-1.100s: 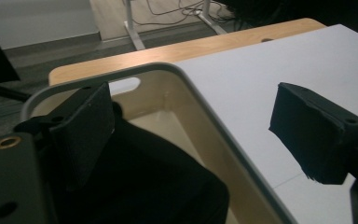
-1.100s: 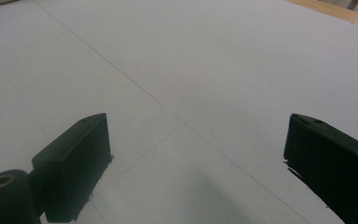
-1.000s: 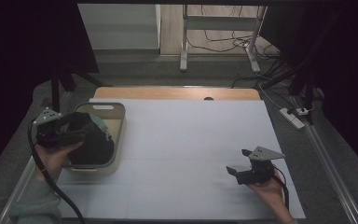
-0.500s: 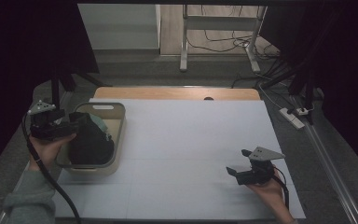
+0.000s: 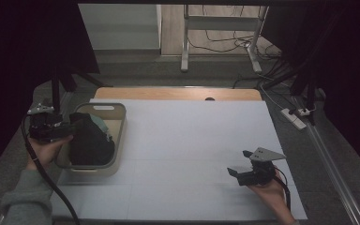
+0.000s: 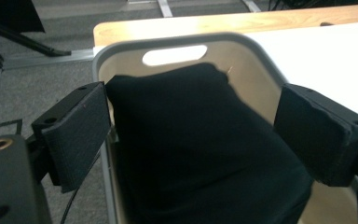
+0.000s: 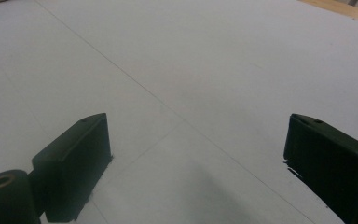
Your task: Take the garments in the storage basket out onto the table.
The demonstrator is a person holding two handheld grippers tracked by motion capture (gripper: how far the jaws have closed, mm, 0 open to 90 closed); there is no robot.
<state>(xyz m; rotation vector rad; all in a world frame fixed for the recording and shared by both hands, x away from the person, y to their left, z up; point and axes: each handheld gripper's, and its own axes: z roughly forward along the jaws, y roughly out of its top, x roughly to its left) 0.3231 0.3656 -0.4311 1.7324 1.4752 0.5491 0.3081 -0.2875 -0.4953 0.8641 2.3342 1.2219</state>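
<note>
Grey bin (image 5: 117, 136), bench (image 5: 192, 140) left: holds dark cloth bundle (image 6: 200, 149). Left gripper (image 6: 193, 135): at bin's outer side, jaws wide apart, gripping nothing. Right gripper (image 7: 198, 158): bench near-right, jaws wide, empty.

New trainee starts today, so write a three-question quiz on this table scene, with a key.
1. True or false: the left claw is shut on the black folded cloth.
2. The cloth lies in: A) the beige plastic basket B) a steel pot C) a cardboard box.
3. Fill in: the right claw rests on the ___ table cover.

Key: 1 false, its jaws stand open either side of the cloth; 2 A; 3 white.
</note>
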